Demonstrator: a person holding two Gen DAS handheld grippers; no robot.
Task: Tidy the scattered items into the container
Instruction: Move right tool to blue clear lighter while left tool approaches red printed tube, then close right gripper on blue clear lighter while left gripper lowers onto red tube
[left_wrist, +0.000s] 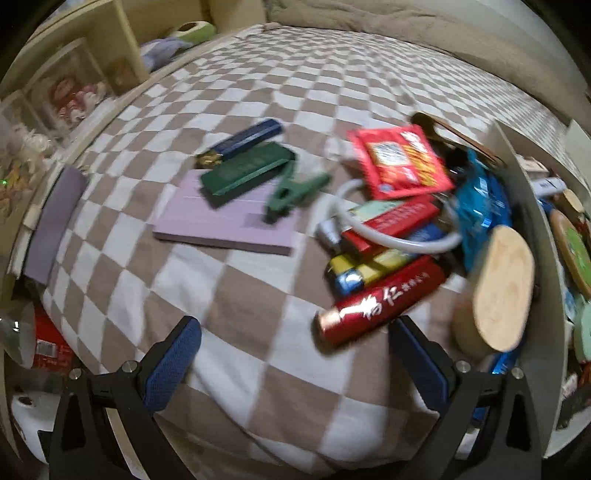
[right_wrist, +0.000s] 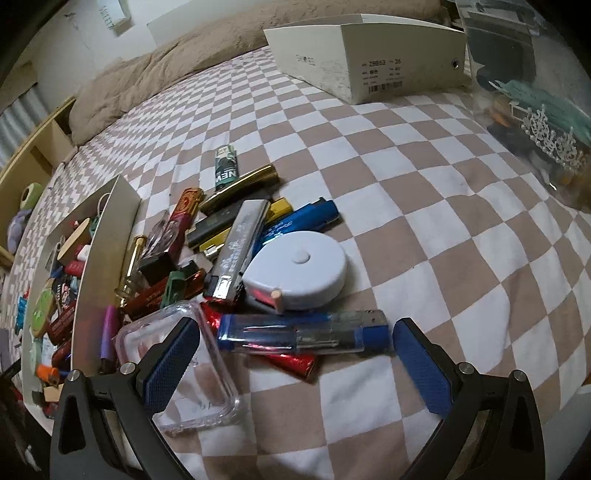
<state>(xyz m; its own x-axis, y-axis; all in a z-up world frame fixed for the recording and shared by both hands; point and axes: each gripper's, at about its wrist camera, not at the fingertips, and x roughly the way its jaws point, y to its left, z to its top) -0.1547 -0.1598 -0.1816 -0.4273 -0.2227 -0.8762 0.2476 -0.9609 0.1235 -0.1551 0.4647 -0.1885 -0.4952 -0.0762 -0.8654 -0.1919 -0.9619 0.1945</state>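
Scattered lighters (right_wrist: 236, 236) are seen heaped on the checkered bed (right_wrist: 424, 229) beside the half-filled container (right_wrist: 107, 236); the jaws of both the left gripper (left_wrist: 295, 354) and right gripper (right_wrist: 291, 358) are spread, nothing held.

The bed (right_wrist: 424, 206) is covered in soft matt cloth with a brown-and-white check, and a rough, fuzzy beige blanket (right_wrist: 177, 55) lies at its far end. The container (right_wrist: 110, 236) has matt pale cardboard walls; the shoebox (right_wrist: 369, 55) is matt white card as well. The tape measure (right_wrist: 299, 273) looks like smooth matt white plastic. The blue lighter (right_wrist: 303, 334) is glossy, see-through plastic, and the phone case (right_wrist: 192, 365) is clear shiny plastic. The red tube (left_wrist: 380, 302) has a glossy metallic sheen, and the red packet (left_wrist: 400, 160) is shiny foil-like wrap. The round disc (left_wrist: 504, 299) shows pale, matt wood grain. The fingers (right_wrist: 421, 360) carry blue textured pads on black matt plastic.
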